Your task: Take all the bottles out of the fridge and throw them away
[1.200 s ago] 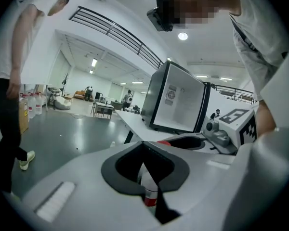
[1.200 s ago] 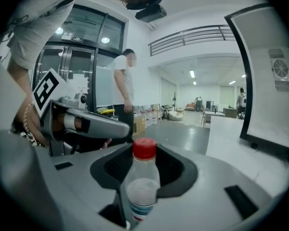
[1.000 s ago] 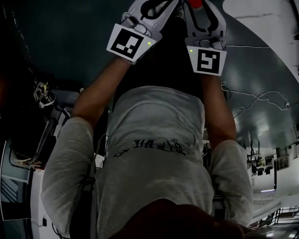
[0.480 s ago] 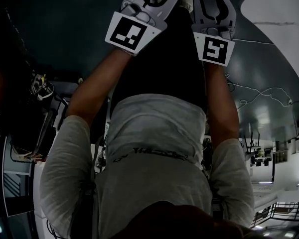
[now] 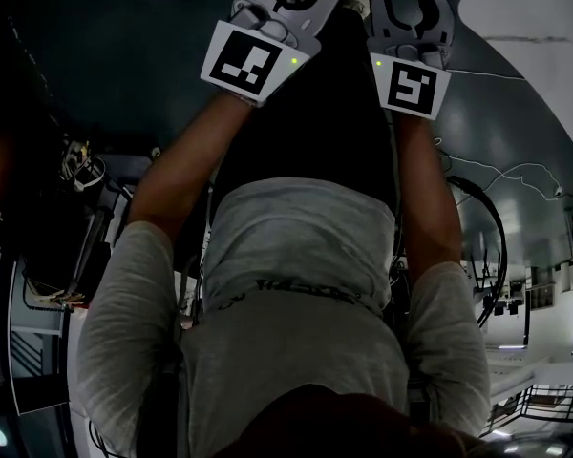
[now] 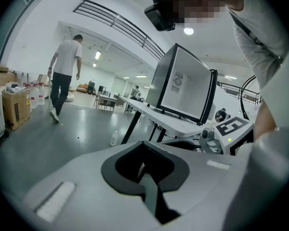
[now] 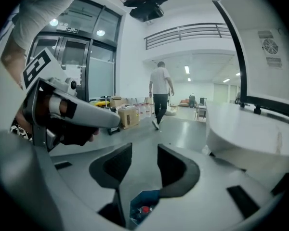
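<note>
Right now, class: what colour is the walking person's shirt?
White. The shirt shows best in the left gripper view.

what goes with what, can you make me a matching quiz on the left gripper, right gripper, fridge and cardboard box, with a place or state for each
Things:
1 left gripper
2 right gripper
3 fridge
4 cardboard box

Place or state:
a on the floor
b jaws apart
c on the white table
d jaws together

Pairs: 1-d, 2-b, 3-c, 4-a
</note>
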`<state>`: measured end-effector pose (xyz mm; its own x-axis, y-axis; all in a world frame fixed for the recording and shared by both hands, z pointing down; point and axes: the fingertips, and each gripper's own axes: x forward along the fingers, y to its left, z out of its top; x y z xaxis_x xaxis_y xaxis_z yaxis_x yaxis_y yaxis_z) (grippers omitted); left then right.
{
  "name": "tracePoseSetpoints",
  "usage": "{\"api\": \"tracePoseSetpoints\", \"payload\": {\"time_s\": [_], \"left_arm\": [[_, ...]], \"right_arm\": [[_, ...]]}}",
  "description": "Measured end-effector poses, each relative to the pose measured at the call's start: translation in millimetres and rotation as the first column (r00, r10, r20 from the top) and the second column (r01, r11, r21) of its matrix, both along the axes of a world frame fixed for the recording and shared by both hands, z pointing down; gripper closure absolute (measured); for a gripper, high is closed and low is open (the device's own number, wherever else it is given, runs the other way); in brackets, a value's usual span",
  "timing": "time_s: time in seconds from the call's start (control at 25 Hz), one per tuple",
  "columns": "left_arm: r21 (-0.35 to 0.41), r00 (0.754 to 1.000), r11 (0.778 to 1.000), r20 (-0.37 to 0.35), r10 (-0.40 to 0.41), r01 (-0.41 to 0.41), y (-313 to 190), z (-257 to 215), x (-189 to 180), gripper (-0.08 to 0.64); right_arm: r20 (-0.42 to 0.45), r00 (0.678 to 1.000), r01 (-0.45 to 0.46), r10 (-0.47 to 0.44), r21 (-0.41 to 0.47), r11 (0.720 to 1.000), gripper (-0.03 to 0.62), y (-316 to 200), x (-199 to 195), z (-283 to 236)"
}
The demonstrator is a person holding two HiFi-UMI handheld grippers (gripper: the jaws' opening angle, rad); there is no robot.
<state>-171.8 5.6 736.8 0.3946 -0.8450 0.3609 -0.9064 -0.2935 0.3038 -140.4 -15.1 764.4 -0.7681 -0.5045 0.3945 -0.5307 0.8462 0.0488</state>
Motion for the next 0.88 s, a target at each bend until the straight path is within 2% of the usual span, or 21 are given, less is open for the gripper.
{"api": "tracePoseSetpoints", "payload": {"time_s": [0.36,0.64,0.88], "left_arm": [[0.008,0.999,1.000,-0.017,-0.029,0.029,-5.5,-42.5,0.6,0.551],[0.051,0.998,0.997,-0.023,-0.056,0.057,-9.3,-80.8,0.5,0.551],[0.076,0.998,0.995,-0.024,-0.059,0.061,-16.0,-121.0,1.4,0.551]], "right_arm": [[0.017,1.000,-0.004,0.004,-0.026,1.000,0.440,-0.9,1.4,-49.1],[0.037,0.999,0.002,-0.001,-0.038,0.999,0.440,-7.8,4.4,-96.1],[0.088,0.996,0.004,0.001,-0.052,0.999,0.471,-24.9,4.9,-148.2]]}}
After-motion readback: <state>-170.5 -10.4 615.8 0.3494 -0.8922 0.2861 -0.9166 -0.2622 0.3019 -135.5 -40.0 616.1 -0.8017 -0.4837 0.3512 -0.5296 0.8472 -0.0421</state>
